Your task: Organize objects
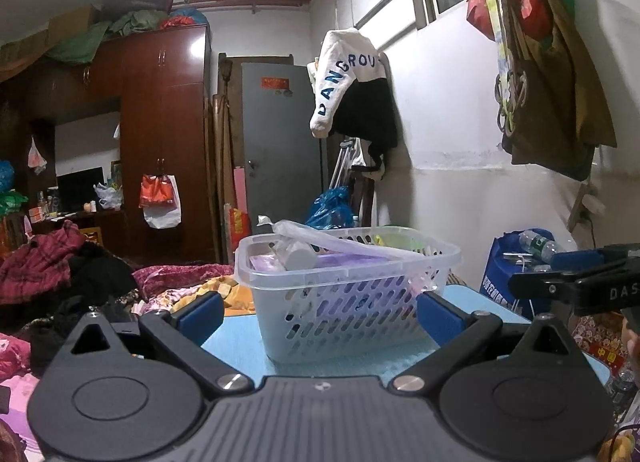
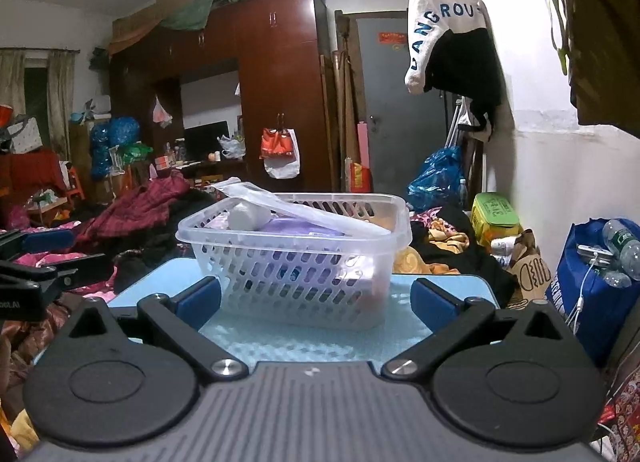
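Observation:
A clear plastic basket (image 1: 352,302) stands on a small light-blue table (image 1: 480,304). It holds a white bottle (image 1: 298,256), a purple pack (image 1: 344,262) and a clear plastic bag (image 1: 320,236). My left gripper (image 1: 320,318) is open and empty, just in front of the basket. In the right wrist view the same basket (image 2: 296,282) sits on the table (image 2: 304,342), with my right gripper (image 2: 316,300) open and empty just in front of it. The right gripper shows at the right edge of the left wrist view (image 1: 580,282). The left gripper shows at the left edge of the right wrist view (image 2: 36,274).
A bed strewn with clothes (image 2: 132,218) lies left of and behind the table. A blue bag with bottles (image 2: 600,274) stands to the right against the white wall. A wardrobe (image 2: 276,82) and a grey door (image 2: 396,102) are far behind.

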Demonstrator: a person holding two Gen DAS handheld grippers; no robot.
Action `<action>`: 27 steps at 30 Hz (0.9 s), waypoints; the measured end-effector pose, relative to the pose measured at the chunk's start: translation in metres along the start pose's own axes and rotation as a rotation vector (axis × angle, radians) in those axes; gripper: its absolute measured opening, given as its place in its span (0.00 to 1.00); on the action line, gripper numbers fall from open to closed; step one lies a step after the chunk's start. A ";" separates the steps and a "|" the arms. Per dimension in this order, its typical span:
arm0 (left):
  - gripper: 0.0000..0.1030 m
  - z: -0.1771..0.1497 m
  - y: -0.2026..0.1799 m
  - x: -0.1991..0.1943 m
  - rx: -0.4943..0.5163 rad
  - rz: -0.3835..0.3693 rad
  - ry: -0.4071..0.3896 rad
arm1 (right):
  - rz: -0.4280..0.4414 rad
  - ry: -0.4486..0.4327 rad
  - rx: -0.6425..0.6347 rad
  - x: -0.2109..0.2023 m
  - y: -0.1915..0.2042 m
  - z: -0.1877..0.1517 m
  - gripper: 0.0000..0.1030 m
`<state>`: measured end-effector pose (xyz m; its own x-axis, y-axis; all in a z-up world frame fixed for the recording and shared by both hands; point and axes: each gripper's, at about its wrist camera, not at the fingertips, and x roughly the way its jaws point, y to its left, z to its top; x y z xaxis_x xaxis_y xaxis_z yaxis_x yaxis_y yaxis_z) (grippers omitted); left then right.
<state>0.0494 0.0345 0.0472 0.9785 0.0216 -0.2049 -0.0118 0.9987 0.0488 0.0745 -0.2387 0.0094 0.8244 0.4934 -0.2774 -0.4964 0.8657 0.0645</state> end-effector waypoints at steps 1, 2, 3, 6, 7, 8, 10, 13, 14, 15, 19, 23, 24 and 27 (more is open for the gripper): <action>1.00 -0.001 0.000 0.000 0.001 -0.001 0.001 | -0.001 0.000 -0.005 0.000 0.001 -0.001 1.00; 1.00 -0.001 -0.001 0.000 0.003 -0.001 0.003 | 0.000 -0.001 -0.008 0.000 0.001 -0.001 1.00; 1.00 -0.001 -0.001 0.000 0.004 -0.001 0.003 | 0.003 -0.001 -0.010 0.000 0.001 -0.001 1.00; 1.00 -0.001 -0.002 0.001 0.000 0.009 0.004 | 0.003 -0.001 -0.015 0.001 0.002 -0.001 1.00; 1.00 -0.002 -0.002 0.001 -0.001 0.009 0.005 | 0.002 -0.001 -0.017 0.001 0.003 -0.002 1.00; 1.00 -0.002 -0.002 0.002 -0.003 0.008 0.006 | 0.003 0.001 -0.017 0.001 0.003 -0.002 1.00; 1.00 -0.002 -0.001 0.001 -0.005 0.009 0.006 | 0.004 0.003 -0.011 0.001 0.002 -0.001 1.00; 1.00 -0.002 -0.002 0.000 -0.004 0.009 0.005 | 0.007 0.006 0.000 0.001 0.000 -0.002 1.00; 1.00 -0.002 -0.002 0.001 -0.003 0.009 0.004 | 0.010 0.007 0.005 0.001 -0.001 -0.003 1.00; 1.00 -0.002 -0.002 0.001 -0.002 0.007 0.004 | 0.012 0.008 0.008 0.001 -0.002 -0.003 1.00; 1.00 -0.003 -0.003 0.001 -0.001 0.001 0.007 | 0.011 0.009 0.012 0.001 -0.003 -0.004 1.00; 1.00 -0.005 -0.003 0.003 -0.001 0.001 0.010 | 0.021 0.007 0.033 -0.001 -0.005 -0.006 1.00; 1.00 -0.005 -0.003 0.003 -0.001 0.002 0.011 | 0.022 0.004 0.037 -0.002 -0.006 -0.007 1.00; 1.00 -0.006 -0.003 0.004 -0.006 -0.002 0.015 | 0.025 -0.002 0.049 -0.004 -0.006 -0.010 1.00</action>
<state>0.0524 0.0314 0.0401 0.9754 0.0202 -0.2196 -0.0111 0.9990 0.0422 0.0712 -0.2467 0.0009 0.8125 0.5151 -0.2730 -0.5030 0.8562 0.1185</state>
